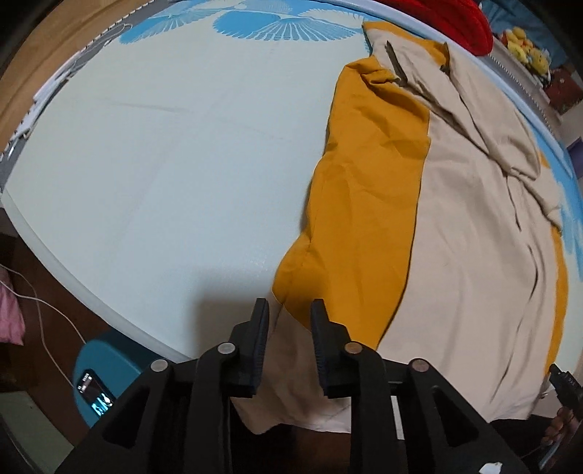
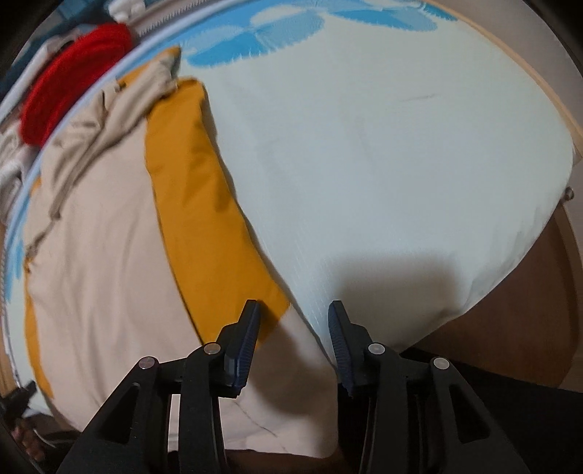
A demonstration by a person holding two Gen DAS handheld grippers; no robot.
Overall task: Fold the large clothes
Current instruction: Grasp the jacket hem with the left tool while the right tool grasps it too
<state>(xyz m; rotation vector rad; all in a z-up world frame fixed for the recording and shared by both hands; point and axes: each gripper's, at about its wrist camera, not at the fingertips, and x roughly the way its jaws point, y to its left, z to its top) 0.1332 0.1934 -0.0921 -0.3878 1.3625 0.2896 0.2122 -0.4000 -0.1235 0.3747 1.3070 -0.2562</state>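
Observation:
A large beige garment [image 1: 470,233] with a mustard-yellow side panel [image 1: 360,218] lies spread on the pale mint bed sheet [image 1: 164,175]. In the left wrist view it fills the right half. My left gripper [image 1: 289,304] points down over its near corner, jaws open, with cloth below the gap and neither pad on it. In the right wrist view the same garment [image 2: 98,237] lies on the left, its mustard panel [image 2: 196,204] running toward my right gripper [image 2: 294,304]. That gripper is open wider above the near hem, where beige cloth meets the sheet [image 2: 400,175].
Red fabric [image 1: 459,22] [image 2: 65,80] lies beyond the garment's far end, with yellow plush toys [image 1: 524,47] nearby. Below the bed edge are a blue round device with a lit screen [image 1: 102,379], a white cable [image 1: 40,302] and pink cloth [image 1: 9,317]. Brown floor [image 2: 521,302].

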